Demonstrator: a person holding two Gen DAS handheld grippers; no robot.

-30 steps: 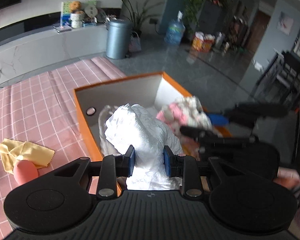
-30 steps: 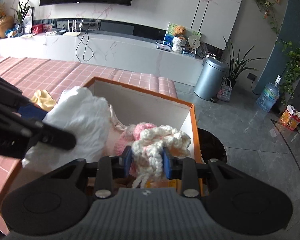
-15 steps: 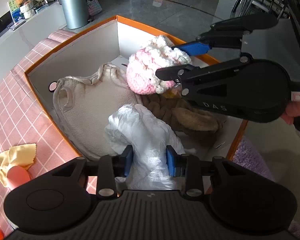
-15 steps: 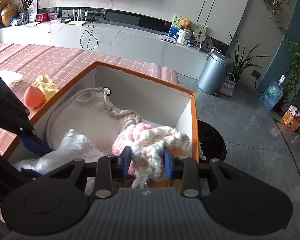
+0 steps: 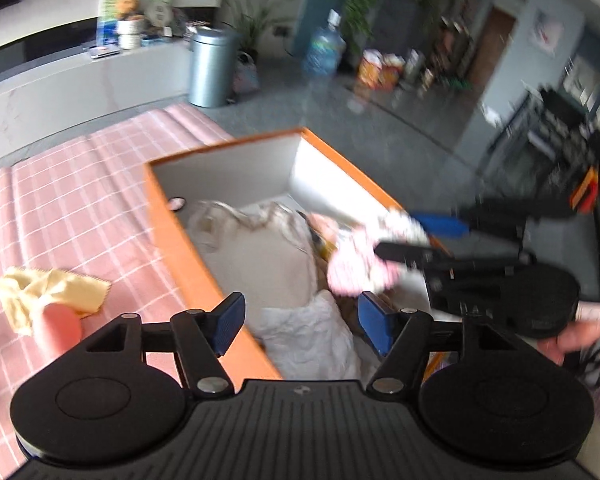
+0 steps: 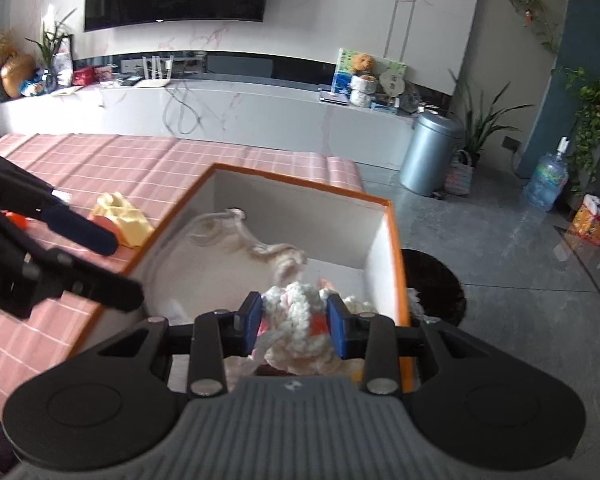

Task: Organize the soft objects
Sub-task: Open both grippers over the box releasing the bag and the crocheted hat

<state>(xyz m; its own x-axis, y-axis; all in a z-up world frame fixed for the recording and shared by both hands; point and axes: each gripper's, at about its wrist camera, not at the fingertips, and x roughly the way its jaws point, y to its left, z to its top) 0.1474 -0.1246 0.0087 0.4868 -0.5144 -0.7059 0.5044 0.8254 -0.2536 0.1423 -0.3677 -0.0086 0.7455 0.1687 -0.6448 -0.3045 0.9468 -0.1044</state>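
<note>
L gripper (image 5: 300, 322): your jaws stand wide apart w/ nothing between them; white crumpled cloth (image 5: 312, 340) lies just below/ahead, in the near end of the box, free of the pads.
R gripper (image 6: 296, 324): your jaws are clamped on the pink-and-white knit piece (image 6: 296, 320); it bulges betw. the blue pads, held low over the box's near right corner.
Box (image 6: 396, 248): orange rim, white walls, sits on the pink checked tablecloth (image 5: 80, 200). Inside: cream fleece item (image 5: 260, 252) w/ a cord spread over the floor; something brown beside the white cloth, too blurred to name.
Step in hand: looks like a two-item drop. L side reads as done, R side not yet let go.
Next move (judgement): lower the knit piece into the free spot by the right wall, then part the R jaws. Yarn is loopy, so it may snag a pad; open fully before lifting.
Further out on cloth: yellow cloth (image 5: 52, 292) and a pink-orange round thing (image 5: 56, 326) touching it, both outside the box, left of it. Likely your L gripper's next pick; pinch the yellow cloth at a raised fold.
Far: grey bin (image 6: 428, 152), floor, TV wall. Not relevant.
</note>
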